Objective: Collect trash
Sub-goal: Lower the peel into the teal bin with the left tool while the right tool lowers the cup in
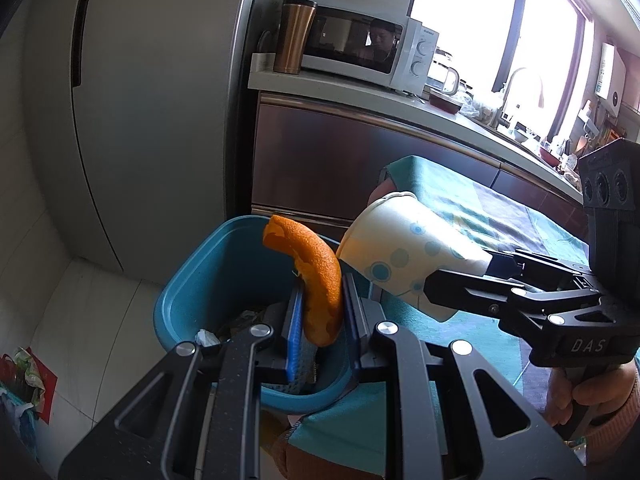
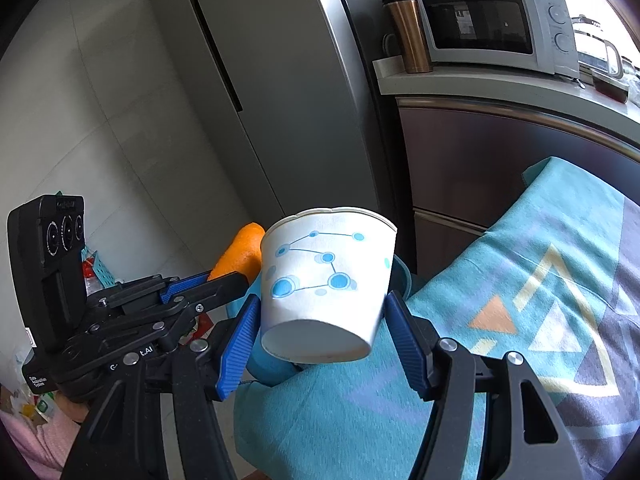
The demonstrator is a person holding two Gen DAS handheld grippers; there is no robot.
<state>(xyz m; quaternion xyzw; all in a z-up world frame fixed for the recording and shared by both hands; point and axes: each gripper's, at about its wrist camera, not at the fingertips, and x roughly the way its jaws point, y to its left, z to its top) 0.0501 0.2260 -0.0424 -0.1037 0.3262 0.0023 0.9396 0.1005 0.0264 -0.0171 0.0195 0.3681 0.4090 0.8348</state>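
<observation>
Dangling over the blue bin (image 1: 188, 300), the orange peel (image 1: 318, 280) is pinched low down between the narrowed blue pads of the left gripper (image 1: 320, 320), its curved long axis standing roughly upright out of the jaws and arching back toward the bin's far rim. Seen from the left wrist, the peel sits directly above the bin's open mouth, where scraps of paper and other waste already lie at the bottom, so the relation that matters for the coming move looks settled for this hand: the bin lies straight below the peel, and letting go should be enough to drop it in. Just beside the peel, on the side away from the bin's middle, the paper cup (image 2: 326, 280) with blue dots lies tilted, its mouth facing away from the right gripper (image 2: 320, 328), whose widely spread jaws clamp the cup's lower wall near the base. Relative to the bin, the cup hangs over or just past the near-right rim, above the edge of the teal patterned cloth (image 2: 500, 300) that abuts the bin, so the right hand appears to need a short carry toward the bin's centre before a release would land inside. The left hand is therefore judged the nearer of the two to a clean drop. Beyond the bin stand a grey fridge (image 1: 160, 100) and a counter with a microwave (image 1: 360, 46) and a copper tumbler (image 1: 294, 34).
</observation>
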